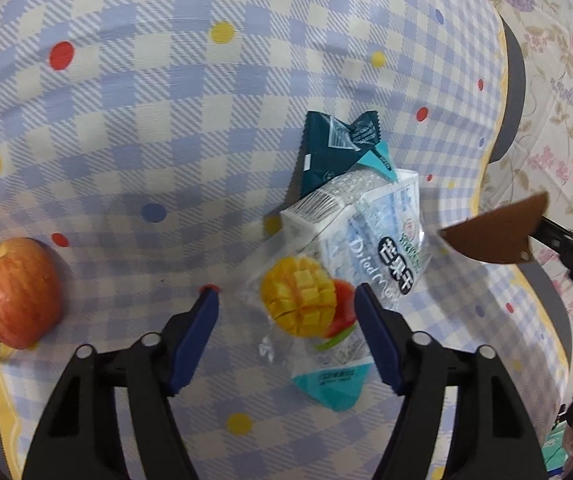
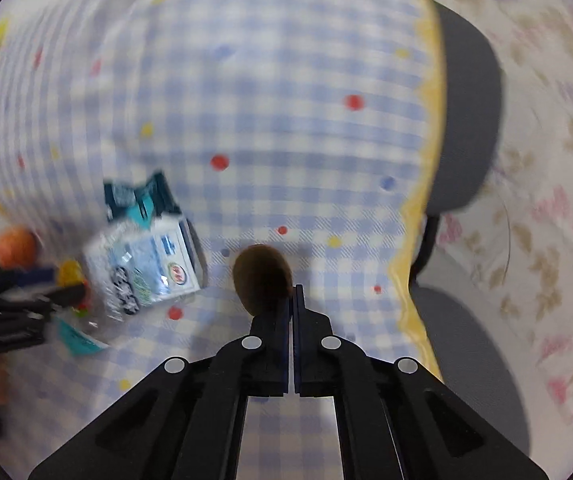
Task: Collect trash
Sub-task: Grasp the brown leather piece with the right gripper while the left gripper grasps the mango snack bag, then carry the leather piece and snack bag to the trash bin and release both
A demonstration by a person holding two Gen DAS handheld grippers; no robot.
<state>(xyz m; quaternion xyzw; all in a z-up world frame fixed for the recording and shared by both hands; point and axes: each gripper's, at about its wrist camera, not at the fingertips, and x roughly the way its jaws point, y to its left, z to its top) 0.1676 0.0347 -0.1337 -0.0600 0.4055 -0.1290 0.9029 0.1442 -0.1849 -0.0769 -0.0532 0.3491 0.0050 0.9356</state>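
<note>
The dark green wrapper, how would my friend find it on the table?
On the blue checked tablecloth, find the white box near the middle. The dark green wrapper lies crumpled against its far side, the only teal packet, unlike the clear dried mango bag.

mango packet [image 1: 318,308] on carton [image 1: 366,220], apple [image 1: 16,292] left

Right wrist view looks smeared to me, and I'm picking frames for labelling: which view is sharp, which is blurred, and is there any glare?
Left wrist view: mostly sharp, print on the dried mango packet readable, fisheye bending the checked tablecloth. Right wrist view: motion blur throughout, worst at the edges; only the right claw is crisp; small glare spots on the packet.
</note>
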